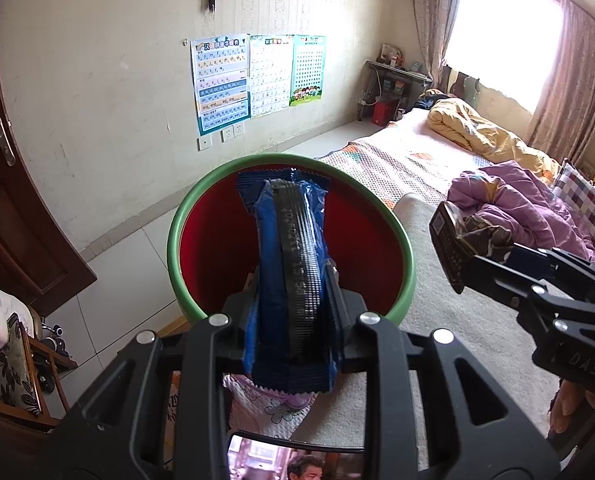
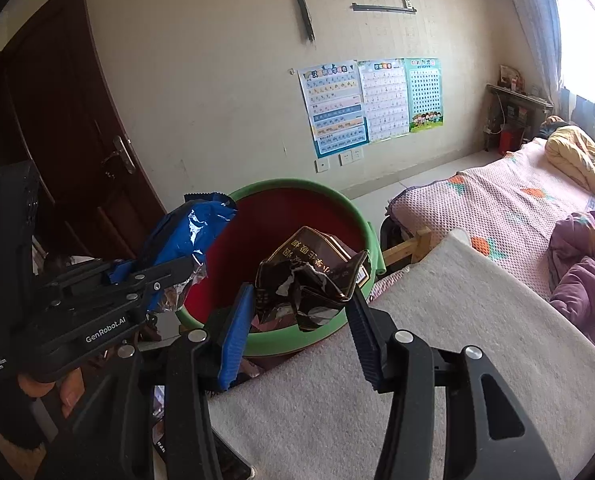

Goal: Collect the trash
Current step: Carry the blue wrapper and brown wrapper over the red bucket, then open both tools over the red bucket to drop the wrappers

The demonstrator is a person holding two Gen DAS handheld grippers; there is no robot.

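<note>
Above the red bin beside the bed, the left claw clamps a blue wrapper while the right claw grips what looks like a crumpled dark wrapper.

The bed runs toward two o'clock in the right wrist view, its pink knitted cover spread flat. A grey blanket lies over the near end at five o'clock. A rumpled purple quilt sits on the bed at three o'clock, with a yellow quilt bunched farther off near the window, at two o'clock.
</note>
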